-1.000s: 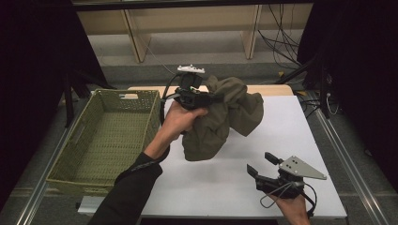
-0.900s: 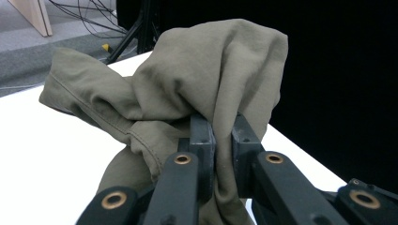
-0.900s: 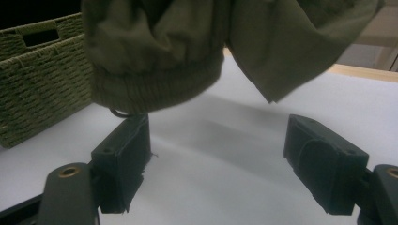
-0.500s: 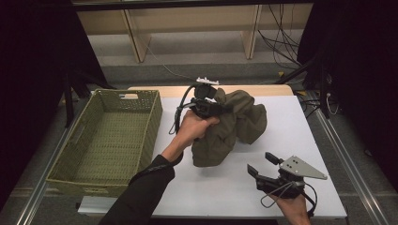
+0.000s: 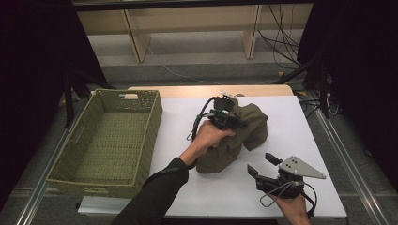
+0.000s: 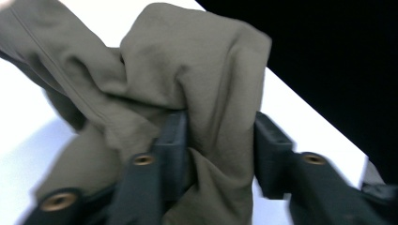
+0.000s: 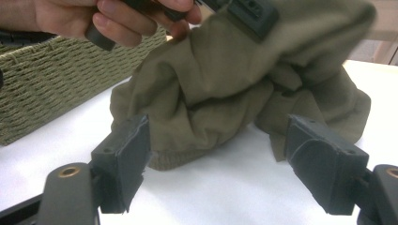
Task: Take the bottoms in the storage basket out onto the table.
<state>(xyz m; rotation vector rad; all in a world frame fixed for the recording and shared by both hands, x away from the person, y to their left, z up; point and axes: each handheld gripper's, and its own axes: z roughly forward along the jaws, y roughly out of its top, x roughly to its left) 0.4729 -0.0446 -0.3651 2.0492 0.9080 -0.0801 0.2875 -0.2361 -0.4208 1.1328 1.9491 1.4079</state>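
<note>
Olive garment, one crumpled piece, lies heaped mid-frame on the white table. A fold sits between the left gripper's jaws, which have just been opening, so this looks like the release after setting it down. Lower right, the right gripper waits with jaws spread, empty. One woven basket stands empty at left, the likely destination; next calls for a fresh grip.

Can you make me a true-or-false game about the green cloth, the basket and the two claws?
1. The crumpled olive-green cloth lies in the woven green basket. False: it is on the white table.
2. The basket has nothing inside. True.
3. The left claw has cloth between its jaws, which have just been opening. True.
4. The right claw is clamped on the cloth. False: it is open, apart from it.
</note>
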